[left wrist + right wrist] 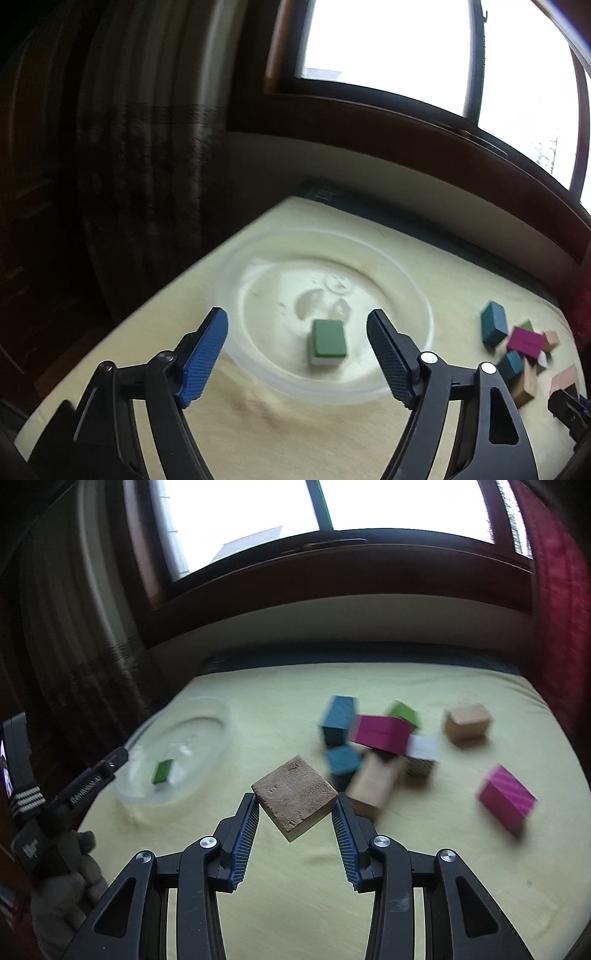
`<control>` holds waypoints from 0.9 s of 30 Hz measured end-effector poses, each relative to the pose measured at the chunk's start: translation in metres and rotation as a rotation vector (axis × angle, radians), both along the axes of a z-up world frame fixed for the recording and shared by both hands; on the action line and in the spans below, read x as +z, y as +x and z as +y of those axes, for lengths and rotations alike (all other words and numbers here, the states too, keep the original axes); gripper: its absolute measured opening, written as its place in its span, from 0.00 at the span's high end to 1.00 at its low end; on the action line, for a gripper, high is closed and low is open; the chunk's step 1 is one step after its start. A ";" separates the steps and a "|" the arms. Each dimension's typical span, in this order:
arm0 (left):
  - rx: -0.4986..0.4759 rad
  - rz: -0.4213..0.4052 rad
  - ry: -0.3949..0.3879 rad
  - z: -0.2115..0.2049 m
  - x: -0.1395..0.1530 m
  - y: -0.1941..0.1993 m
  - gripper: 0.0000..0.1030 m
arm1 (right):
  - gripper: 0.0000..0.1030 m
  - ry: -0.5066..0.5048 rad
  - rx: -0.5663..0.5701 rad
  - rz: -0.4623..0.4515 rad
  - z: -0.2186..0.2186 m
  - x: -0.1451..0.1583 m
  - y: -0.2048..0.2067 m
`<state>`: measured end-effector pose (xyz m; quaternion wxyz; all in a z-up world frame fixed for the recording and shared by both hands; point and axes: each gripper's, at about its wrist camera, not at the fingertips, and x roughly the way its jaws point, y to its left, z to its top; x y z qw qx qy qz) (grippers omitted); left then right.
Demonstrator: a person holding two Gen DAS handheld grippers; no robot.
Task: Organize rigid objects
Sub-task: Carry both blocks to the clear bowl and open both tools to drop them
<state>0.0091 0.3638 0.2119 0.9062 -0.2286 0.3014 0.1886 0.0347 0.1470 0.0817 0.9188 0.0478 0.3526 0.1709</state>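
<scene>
A small green tile [328, 342] lies flat inside a clear plastic bowl [413, 291]. My left gripper [297, 319] hangs open above the bowl's near side, with nothing between its fingers. In the right wrist view, my right gripper [295, 799] is shut on a rough brown wooden block [295, 795], which is turned cornerwise between the pads and lifted off the cloth. The bowl [207, 760] with the green tile [163, 771] sits at the left there. Behind the block lies a pile of blocks: teal [338, 720], magenta [382, 733], green [404, 712] and plain wood [373, 784].
A yellow cloth [295, 886] covers the table. A tan cube [467, 723] and a second magenta block [506, 797] lie apart at the right. A gloved hand [62, 893] holds the left gripper at the left edge. Dark curtains and a window stand behind the table.
</scene>
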 end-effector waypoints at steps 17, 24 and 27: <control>0.216 0.047 0.022 0.029 -0.020 -0.008 0.19 | 0.58 0.007 0.218 -0.027 0.113 0.004 0.043; 0.284 0.055 -0.021 0.041 -0.031 -0.015 0.19 | 0.58 -0.004 0.246 -0.005 0.141 -0.005 0.058; 0.299 0.057 -0.027 0.042 -0.033 -0.017 0.19 | 0.57 -0.007 0.256 0.009 0.148 -0.010 0.063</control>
